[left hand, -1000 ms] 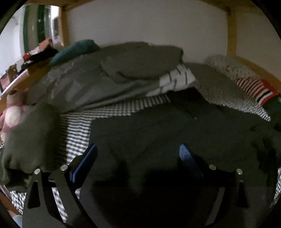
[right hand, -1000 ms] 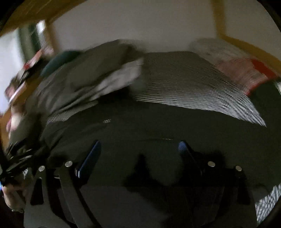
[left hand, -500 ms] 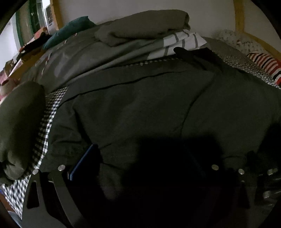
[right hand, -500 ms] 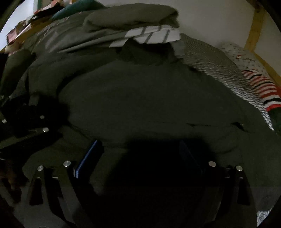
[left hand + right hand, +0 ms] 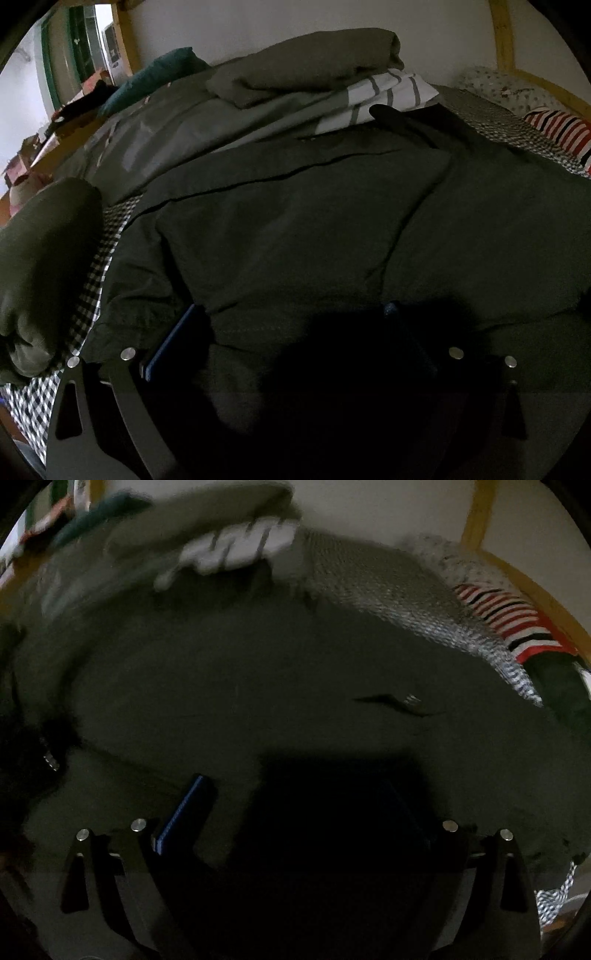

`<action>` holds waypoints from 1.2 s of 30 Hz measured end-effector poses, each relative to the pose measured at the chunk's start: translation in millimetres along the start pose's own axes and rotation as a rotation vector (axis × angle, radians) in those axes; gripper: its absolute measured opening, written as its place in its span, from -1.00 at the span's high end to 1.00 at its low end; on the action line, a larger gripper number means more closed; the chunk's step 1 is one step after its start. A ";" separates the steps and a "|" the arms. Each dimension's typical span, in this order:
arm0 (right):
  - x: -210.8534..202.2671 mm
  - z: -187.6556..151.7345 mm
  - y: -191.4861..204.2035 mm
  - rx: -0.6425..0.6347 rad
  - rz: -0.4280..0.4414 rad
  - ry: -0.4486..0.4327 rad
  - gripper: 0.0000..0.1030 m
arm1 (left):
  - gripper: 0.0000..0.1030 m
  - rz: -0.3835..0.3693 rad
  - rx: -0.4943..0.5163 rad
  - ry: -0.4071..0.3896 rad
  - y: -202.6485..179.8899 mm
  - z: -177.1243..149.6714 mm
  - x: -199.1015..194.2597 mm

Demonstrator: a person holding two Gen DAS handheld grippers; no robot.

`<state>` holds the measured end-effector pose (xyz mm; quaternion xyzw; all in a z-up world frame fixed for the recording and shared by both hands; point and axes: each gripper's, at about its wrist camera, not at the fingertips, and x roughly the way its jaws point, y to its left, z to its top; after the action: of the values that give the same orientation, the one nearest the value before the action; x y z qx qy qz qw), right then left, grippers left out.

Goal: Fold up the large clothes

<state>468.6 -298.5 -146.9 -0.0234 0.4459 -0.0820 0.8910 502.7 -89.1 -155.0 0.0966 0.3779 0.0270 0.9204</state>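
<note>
While both of my grippers hang low over the bed, neither has cloth in its bite. My left gripper [image 5: 291, 325] is spreading its jaws wider at this moment, the blue pads well apart, and nothing is pinched between them — only the dark green jacket [image 5: 314, 221] lying beneath. My right gripper [image 5: 295, 797] also stands wide apart with nothing clenched; its far pad sits in deep shadow, so I read that one mostly from the spread of the finger frames.

Just past my fingertips the jacket spreads flat across the checked bedsheet [image 5: 92, 273], covering most of it. From the left wrist view a long seam runs across its upper part, and a sleeve appears to lie folded in over the body, though the dim light leaves me unsure how many layers are there. In the right wrist view, which is smeared, a small dark slit — perhaps a pocket or zip — shows on the cloth.

Farther off, a pile of folded clothes [image 5: 306, 70] with a striped white piece rests near the wall, and a red striped cloth [image 5: 557, 133] lies off to the far side.

I judge this to be the gap between folds: the garment laid out, grips let go. Next I need to pick the near hem or a side edge, close both jaws on it evenly, and carry it over without dragging the layers beneath.
</note>
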 end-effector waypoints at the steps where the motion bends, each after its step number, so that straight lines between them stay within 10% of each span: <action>1: 2.1 -1.4 1.1 0.000 -0.003 -0.008 -0.81 | -0.90 0.000 0.001 0.003 0.1 0.3 -0.2; 34: -24.1 14.7 0.2 0.069 0.050 -0.108 -0.85 | -0.90 0.018 0.004 -0.003 1.0 0.3 -1.7; 36: 5.9 17.6 12.9 -0.004 0.016 0.011 -0.87 | -0.90 0.021 0.004 -0.008 0.8 -0.1 -1.5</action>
<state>487.7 -287.4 -142.5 -0.0209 0.4513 -0.0741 0.8890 501.6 -88.5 -153.8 0.1025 0.3734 0.0358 0.9213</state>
